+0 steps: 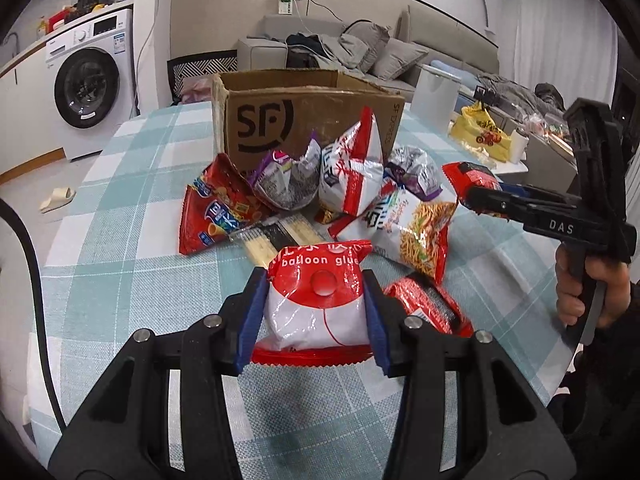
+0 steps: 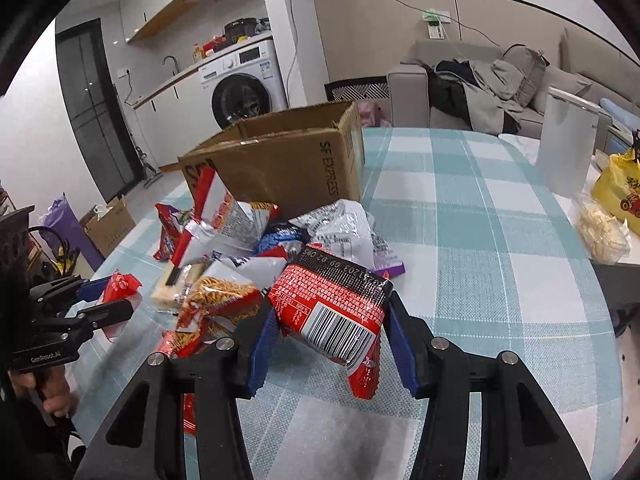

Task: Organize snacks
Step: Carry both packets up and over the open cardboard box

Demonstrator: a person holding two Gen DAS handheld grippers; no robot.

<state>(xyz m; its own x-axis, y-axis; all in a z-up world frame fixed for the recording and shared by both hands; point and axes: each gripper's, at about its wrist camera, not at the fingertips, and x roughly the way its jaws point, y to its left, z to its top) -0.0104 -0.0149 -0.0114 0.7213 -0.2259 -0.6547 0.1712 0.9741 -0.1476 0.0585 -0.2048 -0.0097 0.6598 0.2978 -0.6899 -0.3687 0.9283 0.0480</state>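
Note:
My left gripper is shut on a red-and-white "balloon glue" packet, held just above the checked tablecloth. My right gripper is shut on a red packet with a barcode; it also shows in the left wrist view, lifted at the right of the pile. An open SF cardboard box stands behind a pile of snack bags. In the right wrist view the box is at centre and the pile lies in front of it.
A red packet lies on the table right of my left gripper. A white bag and a yellow bag sit at the far right. A washing machine and a sofa are beyond the table.

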